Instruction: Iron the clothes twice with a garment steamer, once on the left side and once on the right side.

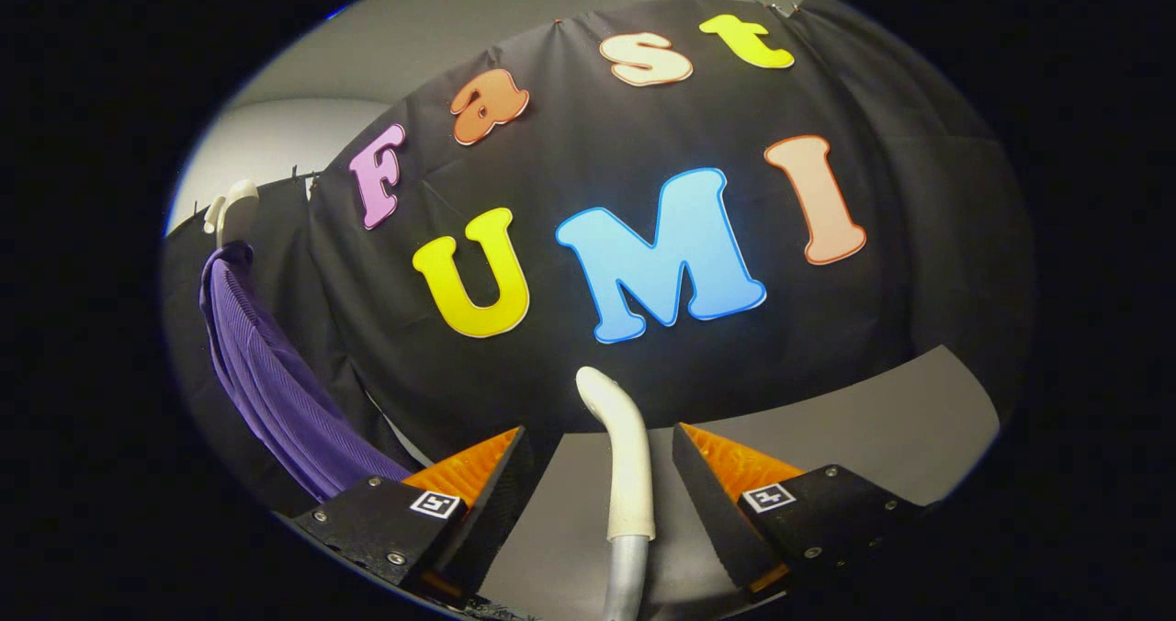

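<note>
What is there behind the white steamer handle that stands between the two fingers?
Behind the steamer handle, between the open tool's fingers, are the grey table and the black cloth wall. What the handle covers cannot be seen.

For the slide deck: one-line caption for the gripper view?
Open fingers flank the white steamer handle without touching; purple garment hangs beyond on a hanger.

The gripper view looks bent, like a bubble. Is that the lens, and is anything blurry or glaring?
In the gripper view the fisheye lens bows the cloth wall; the white steamer handle between the open gripper fingers looks sharp, lit evenly; the purple garment sits dimmer at the side.
</note>
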Available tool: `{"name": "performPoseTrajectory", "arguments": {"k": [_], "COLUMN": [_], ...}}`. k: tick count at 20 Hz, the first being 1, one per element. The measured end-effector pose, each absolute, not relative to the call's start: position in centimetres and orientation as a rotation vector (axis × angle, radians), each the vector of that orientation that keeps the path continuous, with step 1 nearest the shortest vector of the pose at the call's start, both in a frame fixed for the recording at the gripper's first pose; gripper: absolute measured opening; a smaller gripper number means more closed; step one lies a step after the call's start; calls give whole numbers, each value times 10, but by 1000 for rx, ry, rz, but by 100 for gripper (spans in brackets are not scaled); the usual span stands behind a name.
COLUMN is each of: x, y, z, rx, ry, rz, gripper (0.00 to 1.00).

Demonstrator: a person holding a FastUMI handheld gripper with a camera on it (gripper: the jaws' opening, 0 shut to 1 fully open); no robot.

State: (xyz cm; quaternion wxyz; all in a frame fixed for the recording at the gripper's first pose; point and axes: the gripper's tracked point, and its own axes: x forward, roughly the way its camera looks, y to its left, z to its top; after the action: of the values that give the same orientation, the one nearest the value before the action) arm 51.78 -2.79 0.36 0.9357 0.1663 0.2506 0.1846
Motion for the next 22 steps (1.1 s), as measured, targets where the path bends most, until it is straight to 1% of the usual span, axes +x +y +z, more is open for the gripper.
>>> {"name": "performPoseTrajectory", "arguments": {"k": [4,9,12,15,16,18,19,20,21,22], "x": [537,550,546,546,545,543,542,541,539,537], "y": [-23,-22,-8,-4,-2,4,7,9,11,11], "z": [-23,-58,-77,-93,-96,-99,-100,-100,-98,-99], "rx": [390,551,657,732,750,806,836,864,890,907], "ry": [600,743,832,890,903,934,946,946,950,956], "rz": [393,392,444,456,464,492,501,512,526,523], "gripper": [94,94,91,82,81,76,72,70,67,61]}}
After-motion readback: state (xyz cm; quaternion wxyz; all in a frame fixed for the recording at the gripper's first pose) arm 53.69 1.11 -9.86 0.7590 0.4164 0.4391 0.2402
